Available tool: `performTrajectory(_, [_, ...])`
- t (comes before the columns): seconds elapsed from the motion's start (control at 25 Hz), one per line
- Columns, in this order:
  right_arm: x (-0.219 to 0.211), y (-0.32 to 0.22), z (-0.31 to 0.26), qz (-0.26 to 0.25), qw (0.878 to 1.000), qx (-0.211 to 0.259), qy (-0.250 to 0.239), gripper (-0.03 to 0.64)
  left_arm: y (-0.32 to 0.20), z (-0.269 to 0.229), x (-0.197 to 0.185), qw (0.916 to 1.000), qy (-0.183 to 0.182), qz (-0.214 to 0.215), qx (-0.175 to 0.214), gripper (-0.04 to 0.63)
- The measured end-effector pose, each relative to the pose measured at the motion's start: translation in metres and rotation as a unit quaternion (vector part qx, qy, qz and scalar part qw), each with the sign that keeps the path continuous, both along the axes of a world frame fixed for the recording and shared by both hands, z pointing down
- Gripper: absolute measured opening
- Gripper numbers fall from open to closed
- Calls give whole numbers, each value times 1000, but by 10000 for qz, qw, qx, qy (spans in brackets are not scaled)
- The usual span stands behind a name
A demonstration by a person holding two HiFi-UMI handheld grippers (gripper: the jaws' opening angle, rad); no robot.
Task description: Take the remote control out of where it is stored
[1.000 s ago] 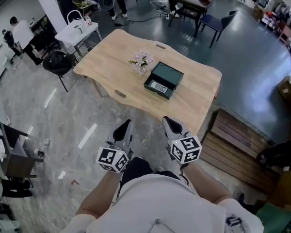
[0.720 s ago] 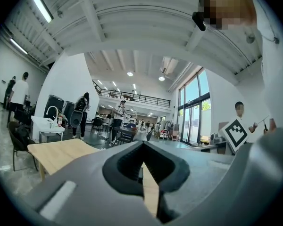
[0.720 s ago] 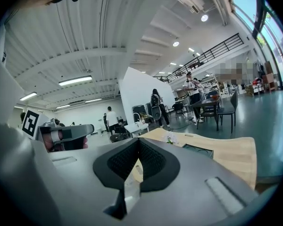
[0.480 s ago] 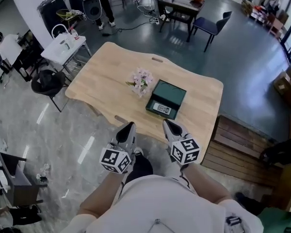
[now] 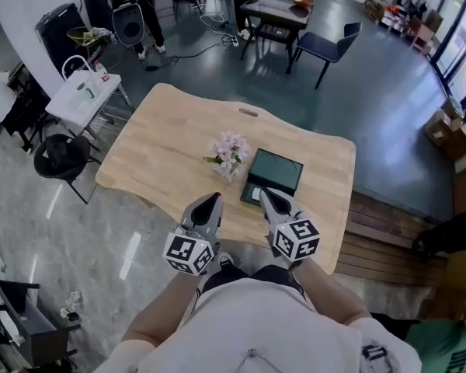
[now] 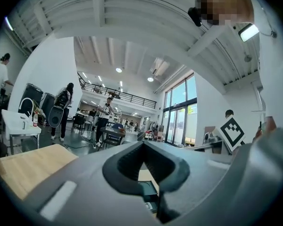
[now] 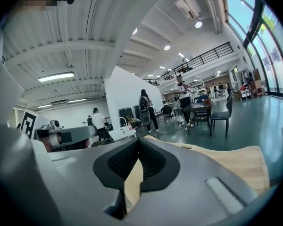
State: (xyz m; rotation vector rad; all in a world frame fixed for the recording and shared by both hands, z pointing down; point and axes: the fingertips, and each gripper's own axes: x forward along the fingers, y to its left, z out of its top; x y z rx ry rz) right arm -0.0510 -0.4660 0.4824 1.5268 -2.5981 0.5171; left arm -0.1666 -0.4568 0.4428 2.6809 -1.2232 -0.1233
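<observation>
A dark green open box (image 5: 276, 169) lies on the wooden table (image 5: 163, 142), next to a small bunch of pale flowers (image 5: 230, 151). A flat thing with a white label, likely the remote control (image 5: 255, 195), lies at the box's near end, partly hidden by my right gripper. My left gripper (image 5: 212, 201) and right gripper (image 5: 266, 196) are held side by side over the table's near edge, both shut and holding nothing. In the left gripper view the box (image 6: 148, 192) shows through the gap under the shut left gripper (image 6: 144, 146). The right gripper (image 7: 139, 144) points across the table (image 7: 226, 157).
A white side table (image 5: 81, 95) and a black chair (image 5: 58, 155) stand left of the table. A wooden slatted platform (image 5: 380, 231) lies to the right. A dark table (image 5: 276, 10) and blue chair (image 5: 326, 45) stand behind, with people further back.
The table and box have come closer in the head view as the person walked up. Both grippers, still shut, now reach over the table's near edge.
</observation>
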Motion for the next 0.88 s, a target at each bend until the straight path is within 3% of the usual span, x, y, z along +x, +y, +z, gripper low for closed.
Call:
performTrajectory(0.36, [5, -37, 5, 202, 9998, -17, 30, 26, -49, 10, -2, 9998, 107, 44, -163, 0])
performTrajectory(0.64, [2, -63, 16, -256, 9994, -92, 222, 28, -70, 21, 10, 9996, 38, 11, -270, 0])
performTrajectory(0.88, [15, -85, 52, -560, 9951, -522, 621, 28, -84, 38, 18, 9989, -60, -31, -456, 0])
